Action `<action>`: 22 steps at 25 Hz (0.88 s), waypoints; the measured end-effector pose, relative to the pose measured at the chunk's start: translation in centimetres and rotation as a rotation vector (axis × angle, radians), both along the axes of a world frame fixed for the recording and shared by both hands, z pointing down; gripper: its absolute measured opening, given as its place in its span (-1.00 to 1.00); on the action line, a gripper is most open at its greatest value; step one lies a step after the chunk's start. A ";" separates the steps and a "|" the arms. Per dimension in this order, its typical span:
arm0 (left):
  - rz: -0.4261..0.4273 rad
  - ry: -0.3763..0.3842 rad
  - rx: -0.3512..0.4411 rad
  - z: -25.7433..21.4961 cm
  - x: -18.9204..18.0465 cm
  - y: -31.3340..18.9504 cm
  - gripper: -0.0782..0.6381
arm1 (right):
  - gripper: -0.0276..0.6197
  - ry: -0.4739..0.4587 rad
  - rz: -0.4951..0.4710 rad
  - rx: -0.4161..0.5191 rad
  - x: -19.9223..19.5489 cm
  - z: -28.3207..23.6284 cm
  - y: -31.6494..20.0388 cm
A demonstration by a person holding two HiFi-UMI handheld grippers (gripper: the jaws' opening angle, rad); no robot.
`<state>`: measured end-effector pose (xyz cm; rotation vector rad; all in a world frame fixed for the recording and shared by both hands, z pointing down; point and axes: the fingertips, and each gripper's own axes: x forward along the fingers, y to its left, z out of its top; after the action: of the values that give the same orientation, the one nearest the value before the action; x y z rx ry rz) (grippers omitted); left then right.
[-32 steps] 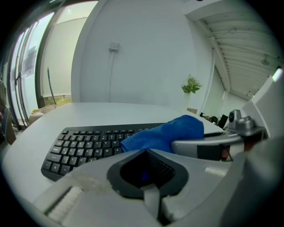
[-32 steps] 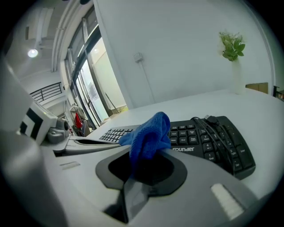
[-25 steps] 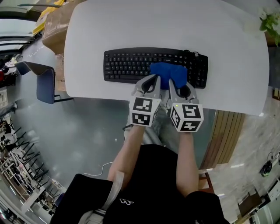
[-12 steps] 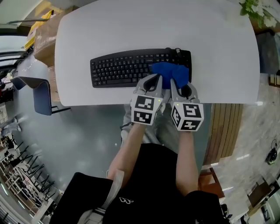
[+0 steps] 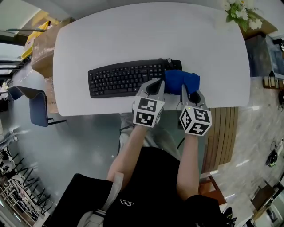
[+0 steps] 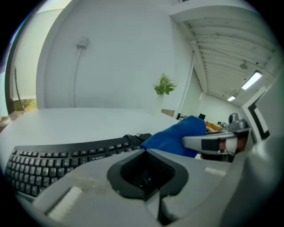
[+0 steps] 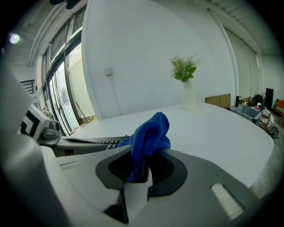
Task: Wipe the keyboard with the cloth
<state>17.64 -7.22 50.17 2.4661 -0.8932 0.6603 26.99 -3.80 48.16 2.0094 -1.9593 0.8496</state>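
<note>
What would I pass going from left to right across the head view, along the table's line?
cardboard box → keyboard → blue cloth → plant

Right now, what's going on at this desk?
A person stands at a white table with a gripper in each hand. The right claw is shut on a bunched blue cloth, held at the right end of the black keyboard. The left claw is shut with nothing in it, at the keyboard's near edge beside the cloth. The wiping looks to be at the right-hand keys.
</note>
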 end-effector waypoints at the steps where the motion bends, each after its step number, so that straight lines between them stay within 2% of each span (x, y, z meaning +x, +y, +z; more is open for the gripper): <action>1: -0.019 0.006 0.015 -0.6 -0.5 -0.7 -0.79 | -0.68 0.011 0.016 0.009 0.9 -0.5 -0.2; 5: -0.100 0.020 0.080 -3.8 -3.9 -2.8 -0.79 | -0.68 0.050 0.065 0.052 3.0 -3.4 -0.6; 8: -0.160 0.031 0.150 -7.3 -7.1 -4.7 -0.79 | -0.68 0.074 0.047 0.120 2.2 -6.6 -2.3; 12: -0.254 0.078 0.267 -12.3 -11.0 -6.9 -0.79 | -0.68 0.106 -0.052 0.217 -1.5 -10.7 -5.7; 17: -0.342 0.054 0.433 -17.5 -16.5 -7.6 -0.79 | -0.68 0.238 -0.212 0.310 -7.8 -15.2 -8.5; 22: -0.469 0.089 0.523 -22.4 -22.2 -8.0 -0.79 | -0.68 0.264 -0.300 0.418 -11.8 -20.1 -10.2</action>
<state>-4.53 -15.20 27.73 2.5262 -1.7068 0.1601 15.23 -13.98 28.09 1.8267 -2.3311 0.1041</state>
